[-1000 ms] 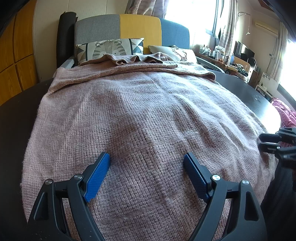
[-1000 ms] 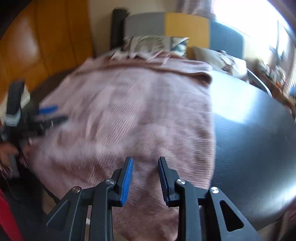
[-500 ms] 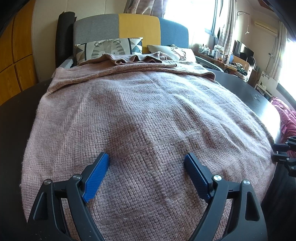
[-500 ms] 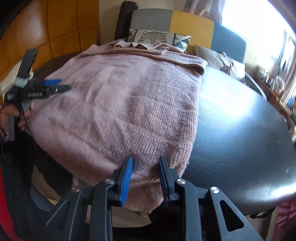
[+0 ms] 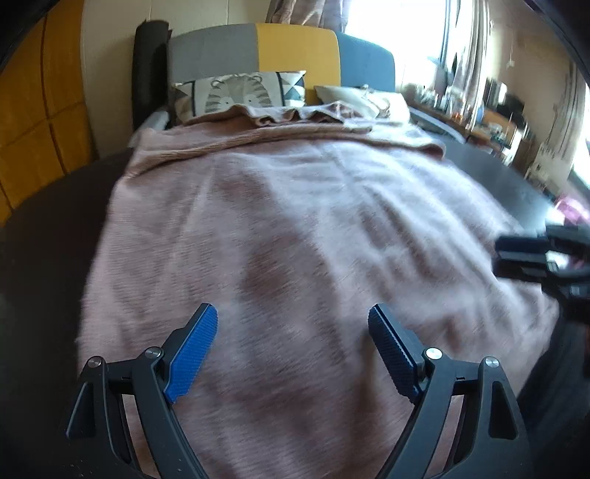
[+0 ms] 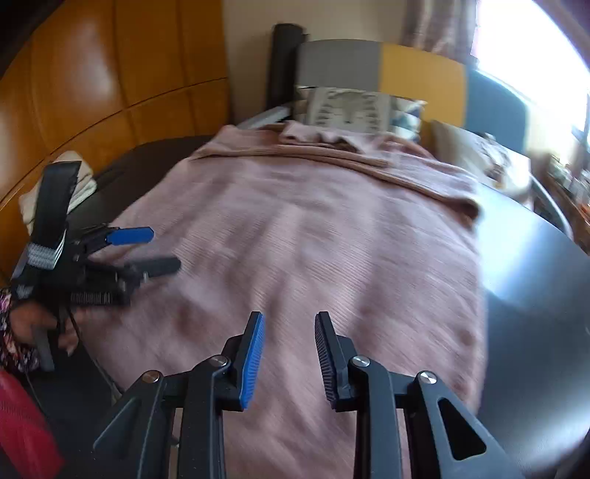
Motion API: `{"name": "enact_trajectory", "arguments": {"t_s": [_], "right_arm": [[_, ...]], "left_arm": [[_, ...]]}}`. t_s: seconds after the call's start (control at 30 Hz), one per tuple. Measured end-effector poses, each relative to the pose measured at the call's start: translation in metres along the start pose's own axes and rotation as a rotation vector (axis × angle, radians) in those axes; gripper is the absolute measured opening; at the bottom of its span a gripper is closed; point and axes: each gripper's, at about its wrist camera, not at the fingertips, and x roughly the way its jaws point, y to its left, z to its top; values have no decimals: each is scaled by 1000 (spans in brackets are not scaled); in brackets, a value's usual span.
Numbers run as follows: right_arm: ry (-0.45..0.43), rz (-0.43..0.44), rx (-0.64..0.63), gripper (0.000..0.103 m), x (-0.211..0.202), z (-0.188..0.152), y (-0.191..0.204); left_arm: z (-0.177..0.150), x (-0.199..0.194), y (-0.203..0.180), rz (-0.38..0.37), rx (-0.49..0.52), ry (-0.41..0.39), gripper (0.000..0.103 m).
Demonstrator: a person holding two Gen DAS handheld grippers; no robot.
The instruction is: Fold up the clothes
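Two open grippers, left gripper (image 5: 291,350), right gripper (image 6: 289,353), above pink sweater (image 5: 295,228)

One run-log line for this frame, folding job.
garment: pink knit sweater spread flat on dark table | left hand-held gripper: open, empty | right hand-held gripper: part open, empty | fold: not started

A home living room: patchwork sofa (image 5: 295,48), tiger cushion (image 5: 239,94), curtained window (image 5: 387,29).
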Motion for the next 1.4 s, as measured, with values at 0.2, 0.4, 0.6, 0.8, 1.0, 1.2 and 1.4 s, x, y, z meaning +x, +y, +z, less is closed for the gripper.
{"name": "enact_trajectory", "arguments": {"t_s": [0.2, 0.4, 0.6, 0.8, 1.0, 1.2, 1.4], "right_arm": [[77, 1, -120, 28, 40, -7, 28], [31, 20, -129, 28, 25, -27, 18], [28, 25, -145, 28, 12, -39, 8], [21, 64, -66, 28, 3, -52, -8], [-20, 83, -20, 28, -6, -28, 0], [1, 124, -38, 28, 19, 2, 27], [34, 53, -103, 30, 44, -4, 43]], "left_arm": [[-23, -15, 27, 21, 15, -9, 91], [-31, -16, 40, 26, 43, -13, 100], [-33, -18, 46, 8, 58, -17, 101], [-36, -30, 54, -20, 45, -34, 101], [-39, -45, 74, 16, -25, -74, 101], [-50, -40, 89, 53, -29, -10, 101], [-67, -55, 97, 53, 18, 15, 101]]}}
